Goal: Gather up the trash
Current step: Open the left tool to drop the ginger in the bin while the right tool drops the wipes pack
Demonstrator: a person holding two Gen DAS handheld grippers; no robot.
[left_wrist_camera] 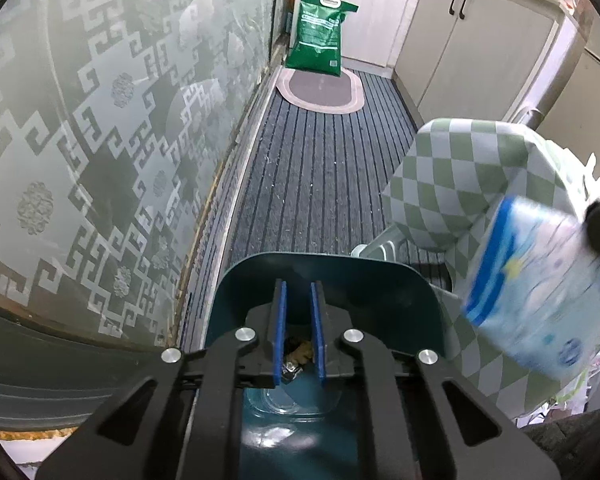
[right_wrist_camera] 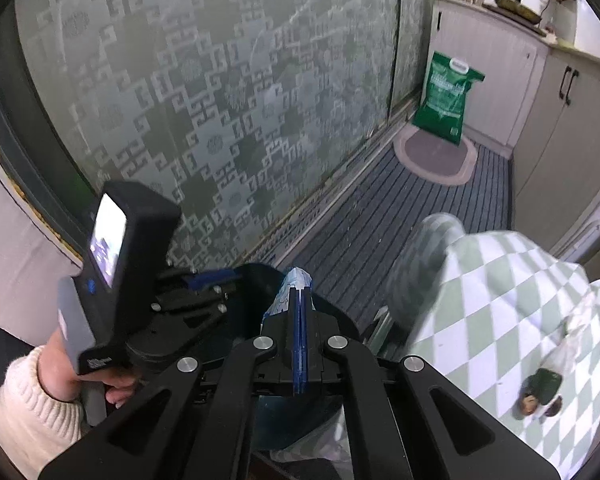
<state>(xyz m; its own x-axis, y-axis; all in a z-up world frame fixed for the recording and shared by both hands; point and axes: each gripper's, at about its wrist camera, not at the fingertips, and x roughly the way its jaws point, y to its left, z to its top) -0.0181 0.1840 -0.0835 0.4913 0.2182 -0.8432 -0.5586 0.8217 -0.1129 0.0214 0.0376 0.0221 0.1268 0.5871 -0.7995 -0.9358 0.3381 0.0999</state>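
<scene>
A dark teal trash bin (left_wrist_camera: 324,280) stands on the floor right below my left gripper (left_wrist_camera: 299,292). The left jaws stand a little apart over the bin's mouth and hold nothing. Crumpled wrappers (left_wrist_camera: 298,354) and clear plastic (left_wrist_camera: 284,404) lie inside the bin. My right gripper (right_wrist_camera: 299,290) is shut on a blue and white plastic package (right_wrist_camera: 286,290), held just above the bin (right_wrist_camera: 260,280). The same package (left_wrist_camera: 540,284) shows blurred at the right of the left wrist view. The left gripper's body (right_wrist_camera: 116,264) is at the left of the right wrist view.
A table with a green and white checked cloth (left_wrist_camera: 460,184) stands to the right of the bin. A patterned glass sliding door (left_wrist_camera: 120,140) runs along the left. A striped floor mat (left_wrist_camera: 320,184), an oval rug (left_wrist_camera: 320,90), a green sack (left_wrist_camera: 320,34) and cabinets (left_wrist_camera: 480,48) lie ahead.
</scene>
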